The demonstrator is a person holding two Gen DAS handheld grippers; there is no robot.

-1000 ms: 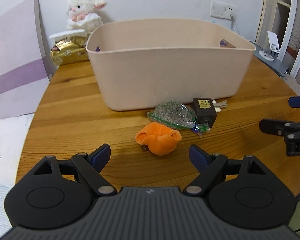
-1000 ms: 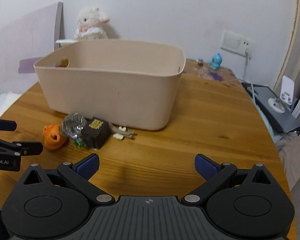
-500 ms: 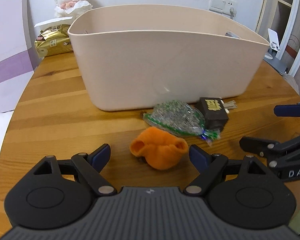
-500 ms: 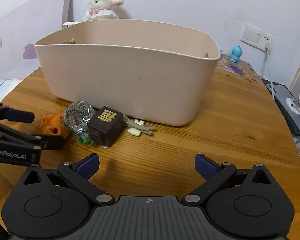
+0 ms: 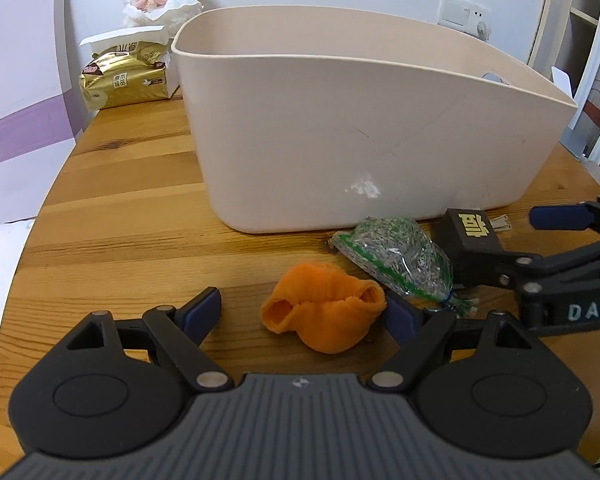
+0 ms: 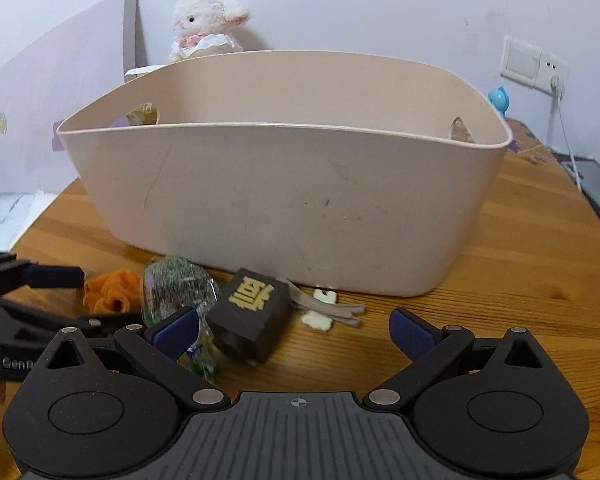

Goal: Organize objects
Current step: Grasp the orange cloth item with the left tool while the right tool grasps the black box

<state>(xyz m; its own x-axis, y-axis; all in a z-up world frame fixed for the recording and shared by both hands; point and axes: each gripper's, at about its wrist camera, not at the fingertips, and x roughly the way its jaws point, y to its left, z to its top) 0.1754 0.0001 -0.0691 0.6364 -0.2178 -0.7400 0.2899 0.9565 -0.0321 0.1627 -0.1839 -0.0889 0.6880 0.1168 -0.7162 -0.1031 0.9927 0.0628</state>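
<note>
Currently we're lining up pickups: left claw [image 5: 300,316] spread wide, straddling the orange cloth [image 5: 324,312] on the bench [image 5: 120,240]; right claw [image 6: 294,328] spread, dark block [image 6: 252,318] just ahead-left. Next: clamp, lift into bin [image 5: 340,140] ahead.

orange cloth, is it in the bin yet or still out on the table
Out. The orange cloth lies bunched on the wooden table in front of the beige bin, between the open left gripper's fingers.
</note>
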